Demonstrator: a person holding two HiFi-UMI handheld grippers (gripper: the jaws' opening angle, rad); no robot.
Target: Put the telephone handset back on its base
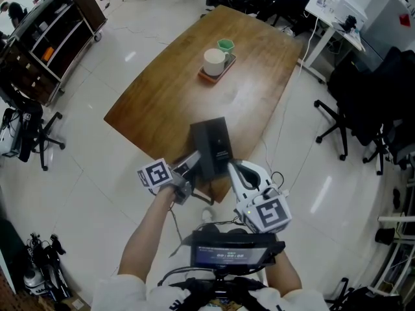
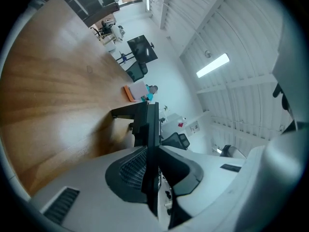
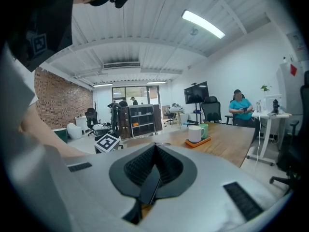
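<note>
A black telephone sits at the near end of the wooden table; I cannot tell the handset from the base. My left gripper is at its lower left edge. In the left gripper view the jaws are shut on a thin black slab of the telephone, seen edge-on. My right gripper hovers just right of the telephone, near the table's corner. In the right gripper view its jaws are shut with nothing between them, and the telephone is out of sight there.
A white mug and a green cup stand on an orange tray mid-table. Office chairs and a white desk lie to the right, a dark shelf unit to the left. A person sits at the far side.
</note>
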